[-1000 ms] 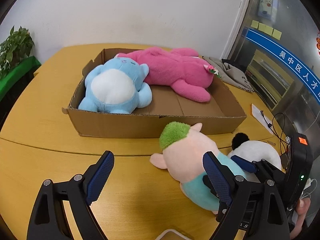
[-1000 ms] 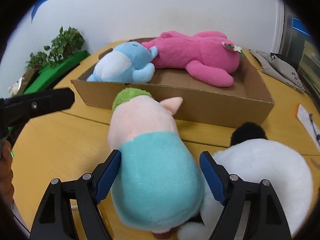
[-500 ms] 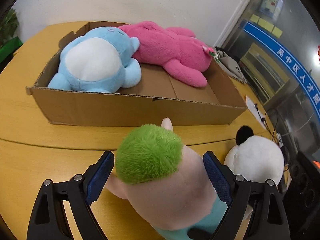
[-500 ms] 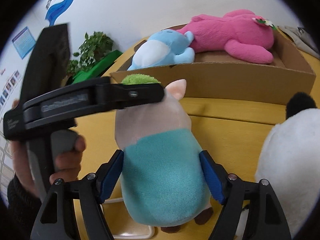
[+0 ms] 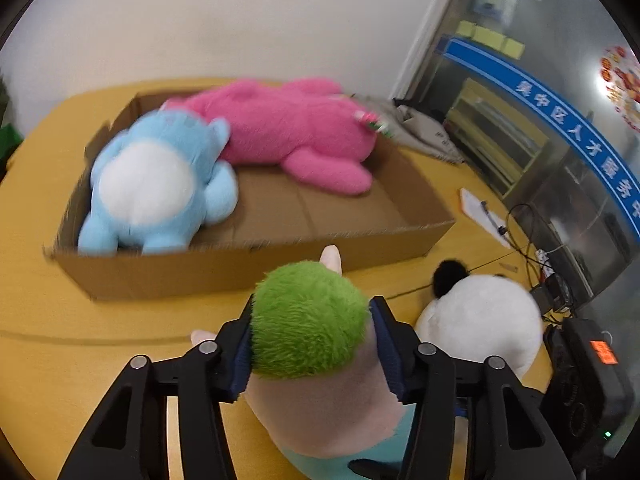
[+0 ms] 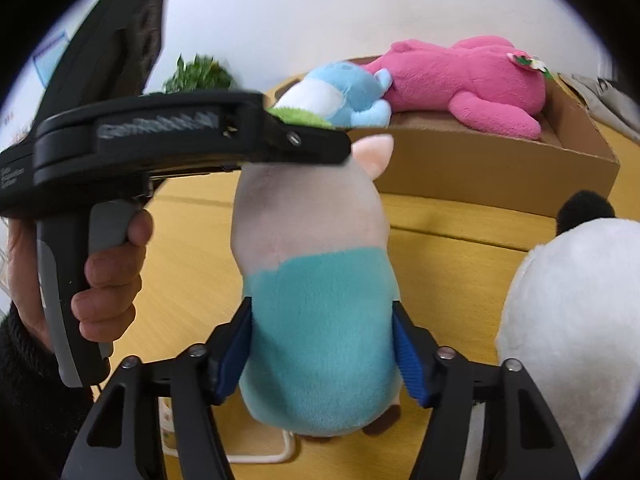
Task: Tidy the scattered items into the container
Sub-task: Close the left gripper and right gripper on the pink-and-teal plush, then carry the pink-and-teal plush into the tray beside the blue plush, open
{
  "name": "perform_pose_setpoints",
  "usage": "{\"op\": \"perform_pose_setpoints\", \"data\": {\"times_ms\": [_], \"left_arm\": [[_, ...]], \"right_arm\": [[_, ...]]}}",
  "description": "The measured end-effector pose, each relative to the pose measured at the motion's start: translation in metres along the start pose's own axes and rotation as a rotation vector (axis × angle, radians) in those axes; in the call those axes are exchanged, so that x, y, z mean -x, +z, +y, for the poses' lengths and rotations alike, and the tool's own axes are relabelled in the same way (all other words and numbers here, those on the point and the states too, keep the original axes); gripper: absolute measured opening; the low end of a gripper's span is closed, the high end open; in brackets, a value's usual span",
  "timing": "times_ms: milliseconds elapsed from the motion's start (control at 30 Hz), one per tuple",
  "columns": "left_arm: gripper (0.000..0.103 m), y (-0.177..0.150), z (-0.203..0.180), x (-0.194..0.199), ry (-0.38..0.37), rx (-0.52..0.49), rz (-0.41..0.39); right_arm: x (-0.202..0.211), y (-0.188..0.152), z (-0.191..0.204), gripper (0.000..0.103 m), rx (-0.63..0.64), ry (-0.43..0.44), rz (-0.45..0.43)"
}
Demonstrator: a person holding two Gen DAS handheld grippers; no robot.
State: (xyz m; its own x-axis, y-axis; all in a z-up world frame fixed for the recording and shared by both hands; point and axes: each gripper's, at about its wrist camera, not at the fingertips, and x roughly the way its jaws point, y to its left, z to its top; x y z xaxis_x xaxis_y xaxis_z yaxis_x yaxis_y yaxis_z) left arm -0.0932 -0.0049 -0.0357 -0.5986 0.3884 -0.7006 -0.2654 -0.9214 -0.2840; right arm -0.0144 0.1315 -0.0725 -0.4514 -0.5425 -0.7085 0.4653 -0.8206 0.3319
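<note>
Left wrist view
Left hand-held gripper (image 5: 310, 350): closed in on the green-haired head of the pig plush (image 5: 320, 364), the blue pads (image 5: 385, 350) pressed against both sides.
Pig plush: held just in front of the cardboard box (image 5: 224, 272), above the worktop (image 5: 60, 344).
Box contents: a blue plush (image 5: 156, 192) at the left end and a pink plush (image 5: 288, 136) along the back were seen lying inside.
Panda plush (image 5: 484, 316): set on the worktop to the right, just beside the pig plush.

Right wrist view
Right hand-held gripper (image 6: 322, 356): narrowed onto the teal body of the pig plush (image 6: 316, 300), pads touching both flanks.
Left hand-held gripper (image 6: 160, 140): seen clamped at the plush's head.
Panda plush (image 6: 568, 320): seen at the right edge.
</note>
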Motion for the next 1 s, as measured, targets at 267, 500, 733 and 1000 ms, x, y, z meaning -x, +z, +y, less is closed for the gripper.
{"op": "perform_pose_setpoints", "data": {"times_ms": [267,500,733,1000], "left_arm": [[0.053,0.103,-0.054,0.027,0.015,-0.292,-0.180],[0.053,0.201,-0.038,-0.028,0.016,-0.368,-0.194],[0.050,0.191,0.018,-0.156,0.068,-0.322,0.071],[0.047,0.167,0.044,-0.195,0.147,-0.280,0.159]], "right_arm": [[0.034,0.073,-0.017,0.059,-0.064,-0.007,-0.225],[0.021,0.166,-0.053,0.059,-0.095,-0.053,-0.297],[-0.060,0.172,-0.093,0.059,-0.237,-0.090,-0.116],[-0.088,0.159,-0.096,0.060,-0.292,-0.090,-0.030]]}}
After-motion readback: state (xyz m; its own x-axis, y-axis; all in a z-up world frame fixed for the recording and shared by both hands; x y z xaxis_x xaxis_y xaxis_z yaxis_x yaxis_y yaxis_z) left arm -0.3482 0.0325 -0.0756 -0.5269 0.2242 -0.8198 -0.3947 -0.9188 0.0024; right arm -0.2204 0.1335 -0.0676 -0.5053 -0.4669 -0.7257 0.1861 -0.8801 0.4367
